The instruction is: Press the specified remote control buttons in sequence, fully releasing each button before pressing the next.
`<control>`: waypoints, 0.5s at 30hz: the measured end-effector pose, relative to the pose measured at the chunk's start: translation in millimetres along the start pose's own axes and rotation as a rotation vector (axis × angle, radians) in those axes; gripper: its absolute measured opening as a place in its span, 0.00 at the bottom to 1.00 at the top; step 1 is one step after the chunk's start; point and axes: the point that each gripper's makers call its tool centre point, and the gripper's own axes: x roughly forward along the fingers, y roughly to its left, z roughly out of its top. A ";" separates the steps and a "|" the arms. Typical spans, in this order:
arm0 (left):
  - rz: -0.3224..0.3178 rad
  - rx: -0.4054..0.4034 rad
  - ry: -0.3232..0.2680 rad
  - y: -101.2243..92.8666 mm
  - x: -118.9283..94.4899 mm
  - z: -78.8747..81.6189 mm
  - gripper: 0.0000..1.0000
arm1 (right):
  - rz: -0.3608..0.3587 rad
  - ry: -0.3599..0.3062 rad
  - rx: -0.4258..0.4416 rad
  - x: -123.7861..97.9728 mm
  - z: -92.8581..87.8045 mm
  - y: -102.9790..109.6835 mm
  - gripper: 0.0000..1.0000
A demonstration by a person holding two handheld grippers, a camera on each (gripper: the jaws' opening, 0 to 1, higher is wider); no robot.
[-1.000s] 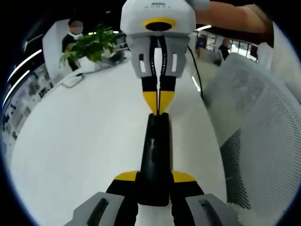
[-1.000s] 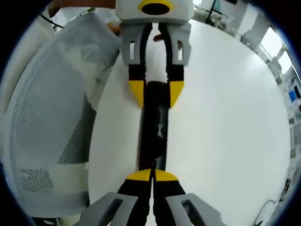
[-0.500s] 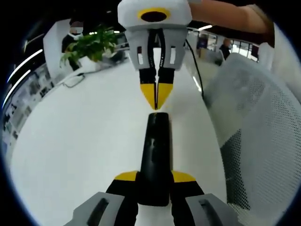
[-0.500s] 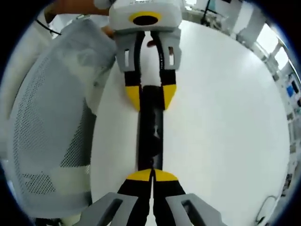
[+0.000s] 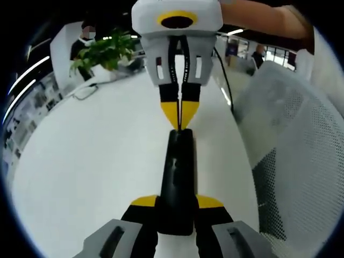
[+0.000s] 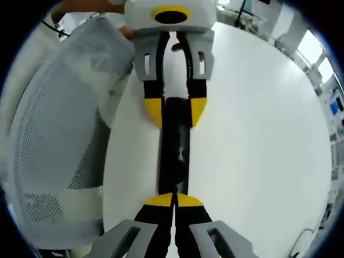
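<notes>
**Right tips back down on the remote's far end: next press beginning**

From my left gripper view, I have the long black plastic remote control [image 5: 176,180] clamped between the yellow-tipped jaws of my left gripper [image 5: 176,207], which grip its near end from both sides. The remote runs straight away from me, above the round white table [image 5: 91,177]. Its far end meets the yellow tips of my right gripper [image 5: 179,115], which comes in from the opposite side with its two jaws pressed together into a single point. Half a second ago those tips stood clear of the remote's end, with white table showing between; now they are back on it, much as they were a second ago. I read that as one press fully released and the next one starting. To the right of the remote stands a white mesh office chair [image 5: 290,161]; a green potted plant [image 5: 105,51] sits far off on the left.

In my right gripper view the same chair [image 6: 54,161] is on the left. The remote [image 6: 174,156] lies along the middle, its near end under my right gripper's closed tips [image 6: 173,200], its far end held between the left gripper's jaws [image 6: 174,110]. I cannot see the buttons clearly enough to say which one is under the tips, so I cannot judge how far the sequence has run.
</notes>
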 end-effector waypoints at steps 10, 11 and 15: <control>0.000 -0.002 -0.005 0.6 0.1 -0.1 0.24 | 0.024 -0.008 0.009 5.6 4.7 0.4 0.00; 0.000 -0.002 -0.006 0.8 0.1 -0.1 0.24 | 0.029 -0.013 0.016 6.0 5.3 1.2 0.00; 0.001 -0.002 -0.006 0.7 0.0 -0.5 0.24 | 0.024 0.003 0.002 8.4 3.3 1.9 0.00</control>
